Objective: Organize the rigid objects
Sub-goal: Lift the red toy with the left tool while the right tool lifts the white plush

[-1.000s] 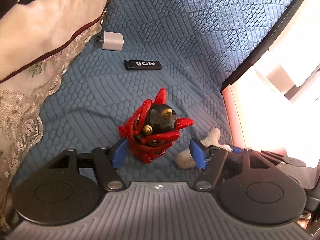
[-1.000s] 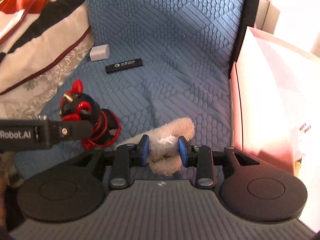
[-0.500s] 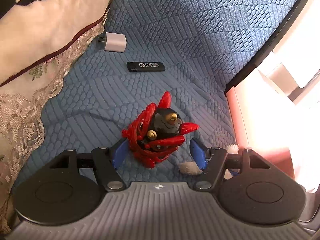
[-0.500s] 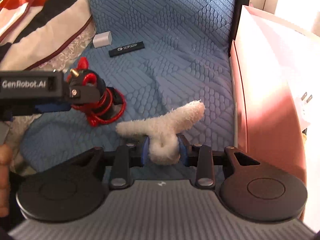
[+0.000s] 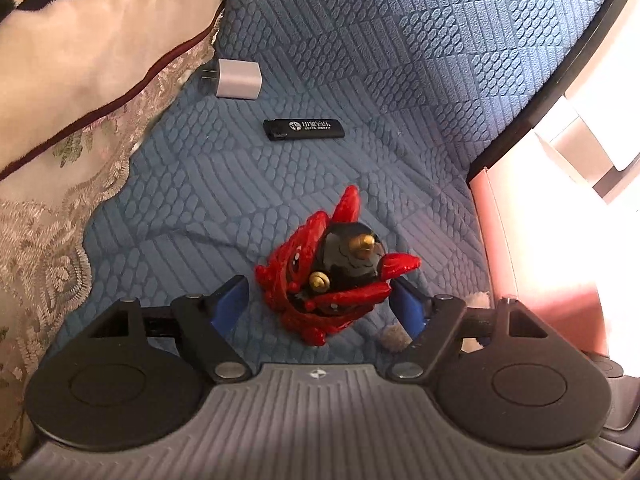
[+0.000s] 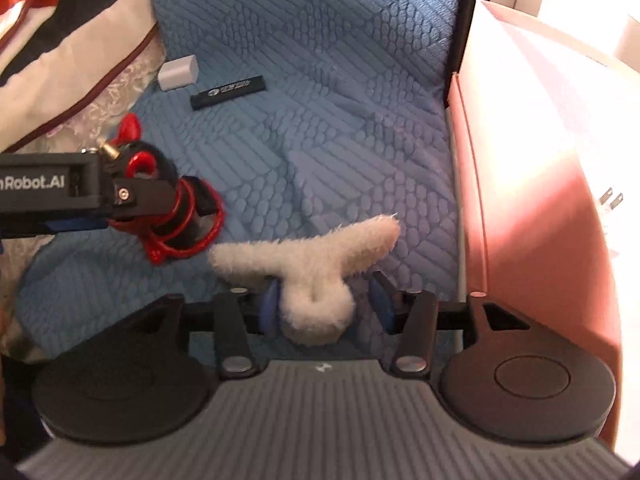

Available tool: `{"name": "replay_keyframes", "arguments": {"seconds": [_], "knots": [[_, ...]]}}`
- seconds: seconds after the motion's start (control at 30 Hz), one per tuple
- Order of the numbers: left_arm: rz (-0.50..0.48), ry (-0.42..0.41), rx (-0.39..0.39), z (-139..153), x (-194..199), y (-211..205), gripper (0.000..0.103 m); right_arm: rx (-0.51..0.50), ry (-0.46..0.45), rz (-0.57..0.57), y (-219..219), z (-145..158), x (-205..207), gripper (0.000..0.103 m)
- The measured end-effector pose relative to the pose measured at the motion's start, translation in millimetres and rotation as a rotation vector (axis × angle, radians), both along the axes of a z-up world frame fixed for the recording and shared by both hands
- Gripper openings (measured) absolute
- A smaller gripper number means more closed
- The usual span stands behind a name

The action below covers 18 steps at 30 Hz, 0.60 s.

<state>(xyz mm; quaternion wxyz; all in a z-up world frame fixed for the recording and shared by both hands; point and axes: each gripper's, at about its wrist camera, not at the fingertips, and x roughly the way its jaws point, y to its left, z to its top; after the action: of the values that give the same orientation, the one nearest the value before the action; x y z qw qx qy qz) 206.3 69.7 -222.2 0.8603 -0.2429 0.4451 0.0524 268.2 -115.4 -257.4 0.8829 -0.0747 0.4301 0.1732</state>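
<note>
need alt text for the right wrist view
The right gripper, its jaws just opened, straddles a fluffy white toy on a blue quilted cover. To the left, the left gripper reaches a red and black figurine; a pink box stands right.

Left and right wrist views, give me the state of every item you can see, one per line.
Left tongs: open, just widening, straddling the toy without gripping.
Right tongs: open, just widening, fuzzy clip between them.
Red toy: lying on the blue cover.
Fuzzy clip: resting on the cover, released.
Lighter: lying flat.
Charger: on its side by the blanket.
Pink box: open.
</note>
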Motion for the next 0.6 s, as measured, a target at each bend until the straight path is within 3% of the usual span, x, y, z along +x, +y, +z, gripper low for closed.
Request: {"name": "replay_keyframes", "arguments": {"seconds": [0.2,0.33,0.6], "knots": [[0.007,0.024,0.007,-6.3,7.5,0.0,0.081,-0.005,0.002,0.045,4.9,-0.1,6.5,0.052],[0.007,0.024,0.006,-8.9,11.1,0.3,0.082,0.006,-0.01,0.061,6.3,1.9,7.8,0.035],[-0.019,0.02,0.04,-12.0,27.8,0.9,0.082,0.019,-0.078,0.05,9.2,5.9,2.0,0.034]]}}
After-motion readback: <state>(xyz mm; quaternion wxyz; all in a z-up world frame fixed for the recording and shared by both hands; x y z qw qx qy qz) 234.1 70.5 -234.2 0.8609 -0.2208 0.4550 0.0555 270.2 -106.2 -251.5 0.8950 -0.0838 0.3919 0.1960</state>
